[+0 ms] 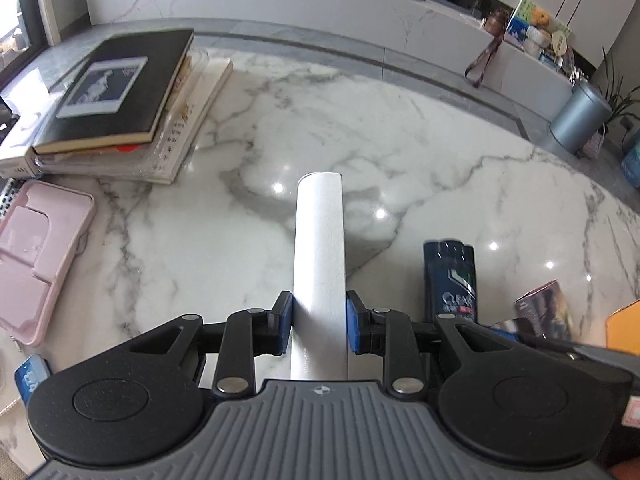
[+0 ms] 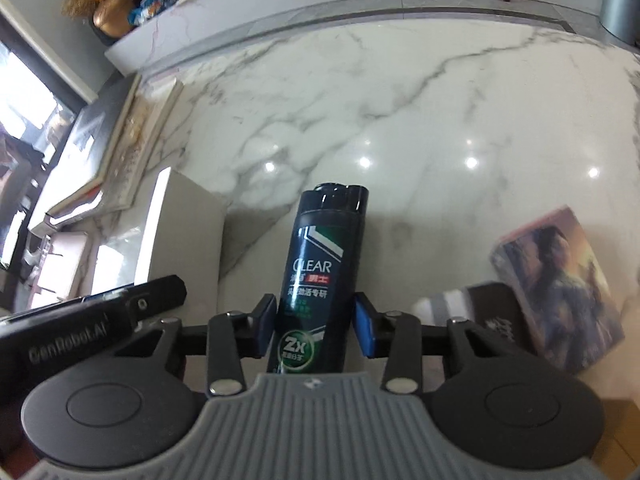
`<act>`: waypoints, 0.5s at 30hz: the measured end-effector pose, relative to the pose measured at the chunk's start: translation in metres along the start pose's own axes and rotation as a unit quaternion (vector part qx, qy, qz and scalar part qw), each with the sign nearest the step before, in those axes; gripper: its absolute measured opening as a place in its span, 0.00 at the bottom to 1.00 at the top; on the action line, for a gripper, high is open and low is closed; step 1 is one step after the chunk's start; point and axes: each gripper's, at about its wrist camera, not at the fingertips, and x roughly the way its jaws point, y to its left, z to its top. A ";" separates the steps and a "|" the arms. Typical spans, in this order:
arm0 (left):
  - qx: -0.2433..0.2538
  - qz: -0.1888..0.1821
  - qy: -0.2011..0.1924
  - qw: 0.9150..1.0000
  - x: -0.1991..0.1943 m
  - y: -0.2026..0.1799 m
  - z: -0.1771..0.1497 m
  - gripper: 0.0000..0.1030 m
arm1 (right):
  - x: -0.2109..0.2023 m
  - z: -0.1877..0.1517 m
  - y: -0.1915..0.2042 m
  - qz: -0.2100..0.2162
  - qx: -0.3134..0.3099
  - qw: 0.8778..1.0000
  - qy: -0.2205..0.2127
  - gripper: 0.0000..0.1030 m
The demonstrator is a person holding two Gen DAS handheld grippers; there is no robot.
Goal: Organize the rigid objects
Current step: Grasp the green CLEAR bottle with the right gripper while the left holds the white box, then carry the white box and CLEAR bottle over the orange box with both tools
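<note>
My left gripper point(image 1: 319, 322) is shut on a tall white box point(image 1: 319, 248) and holds it over the marble table point(image 1: 248, 240). My right gripper point(image 2: 316, 320) has its blue pads against a dark Clear shampoo bottle point(image 2: 320, 264), cap pointing away. The bottle also shows in the left wrist view point(image 1: 450, 280), right of the white box. The white box shows in the right wrist view point(image 2: 180, 232), left of the bottle. The left gripper's body point(image 2: 80, 320) reaches in at lower left there.
A stack of books point(image 1: 120, 100) lies at the table's far left, a pink case point(image 1: 36, 256) in front of it. A small picture box point(image 2: 560, 280) and a dark object point(image 2: 492, 316) sit right of the bottle. An orange item point(image 1: 624, 328) is at the right edge. A grey bin point(image 1: 580, 116) stands beyond the table.
</note>
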 end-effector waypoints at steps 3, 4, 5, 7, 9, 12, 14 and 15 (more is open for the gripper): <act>-0.002 -0.006 -0.019 1.000 -0.024 -0.009 0.001 0.29 | -0.024 -0.007 -0.010 0.019 0.009 1.000 -0.011 0.40; -0.001 -0.011 -0.025 1.000 -0.033 -0.014 0.001 0.29 | -0.034 -0.010 -0.014 0.026 0.015 0.999 -0.014 0.40; -0.001 -0.017 -0.031 0.999 -0.044 -0.019 0.000 0.29 | -0.046 -0.013 -0.019 0.033 0.021 0.999 -0.018 0.40; 0.004 -0.034 -0.040 0.999 -0.065 -0.034 -0.002 0.29 | -0.071 -0.020 -0.031 0.048 0.032 0.998 -0.027 0.40; 0.013 -0.055 -0.048 0.997 -0.085 -0.052 -0.007 0.29 | -0.099 -0.026 -0.043 0.057 0.038 0.997 -0.046 0.40; 0.030 -0.089 -0.057 0.994 -0.113 -0.086 -0.016 0.29 | -0.147 -0.036 -0.067 0.065 0.048 0.993 -0.081 0.40; 0.046 -0.113 -0.065 0.990 -0.130 -0.112 -0.023 0.29 | -0.181 -0.044 -0.085 0.066 0.053 0.991 -0.106 0.40; 0.054 -0.125 -0.067 0.988 -0.138 -0.126 -0.027 0.29 | -0.198 -0.049 -0.094 0.064 0.054 0.989 -0.119 0.40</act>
